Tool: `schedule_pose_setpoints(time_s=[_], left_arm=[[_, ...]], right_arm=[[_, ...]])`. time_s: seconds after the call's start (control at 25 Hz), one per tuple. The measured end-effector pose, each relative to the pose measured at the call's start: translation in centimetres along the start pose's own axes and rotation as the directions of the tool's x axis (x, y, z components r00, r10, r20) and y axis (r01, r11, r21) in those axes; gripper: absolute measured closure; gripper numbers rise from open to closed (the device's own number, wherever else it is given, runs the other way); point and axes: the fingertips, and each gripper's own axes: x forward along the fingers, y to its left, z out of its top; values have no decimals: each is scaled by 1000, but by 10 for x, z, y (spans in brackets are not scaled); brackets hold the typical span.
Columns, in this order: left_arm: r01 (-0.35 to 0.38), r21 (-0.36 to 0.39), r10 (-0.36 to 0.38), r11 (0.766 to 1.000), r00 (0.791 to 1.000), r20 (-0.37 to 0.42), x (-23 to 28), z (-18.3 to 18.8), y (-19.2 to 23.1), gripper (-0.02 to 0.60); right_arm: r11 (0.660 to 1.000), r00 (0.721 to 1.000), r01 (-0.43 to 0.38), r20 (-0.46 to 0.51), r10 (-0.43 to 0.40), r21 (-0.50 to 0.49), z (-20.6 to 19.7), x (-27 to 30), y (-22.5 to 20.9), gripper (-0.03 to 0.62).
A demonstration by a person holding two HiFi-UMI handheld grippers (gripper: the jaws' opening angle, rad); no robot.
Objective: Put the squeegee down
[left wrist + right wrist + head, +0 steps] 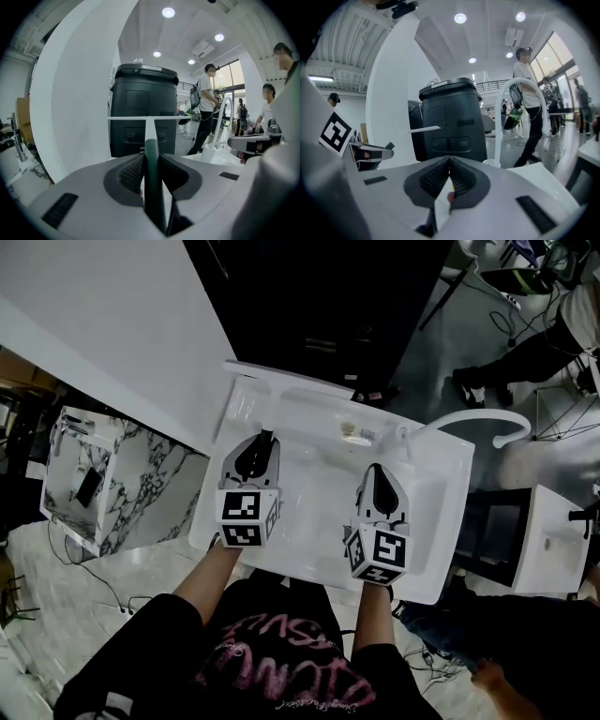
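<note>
My left gripper (263, 439) is shut on the squeegee's dark green handle (151, 174). The handle runs forward between the jaws to a thin white crossbar blade (140, 118) held level in the air. That blade (425, 128) also shows at the left of the right gripper view. My right gripper (377, 474) hangs over the white sink (441, 521), shut on a thin white flat piece (440, 204) with a reddish spot; what it is I cannot tell. Both grippers are side by side above the basin.
A white curved faucet (473, 418) rises at the sink's right. A small pale item (354, 434) lies at the sink's back edge. A tall black bin (143, 112) stands right behind the sink, a white wall (103, 324) to the left, and people (205, 105) to the right.
</note>
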Motion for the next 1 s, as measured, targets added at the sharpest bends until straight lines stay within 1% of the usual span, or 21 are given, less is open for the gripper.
schedule_pose_setpoints(time_s=[0.28,0.6,1.0], left_arm=[[6,7,-6,1000,1000,-22,6,-12,-2,486],[7,3,-7,1000,997,-77,19,-34,0,486],[5,-6,-5,1000,992,-128,33,-58,4,486]], right_arm=[[1000,999,-4,-36,5,16,-17,8,-2,572],[1000,997,-2,-73,4,29,-35,17,-6,572],[999,993,-5,-114,10,43,-57,29,-5,572]])
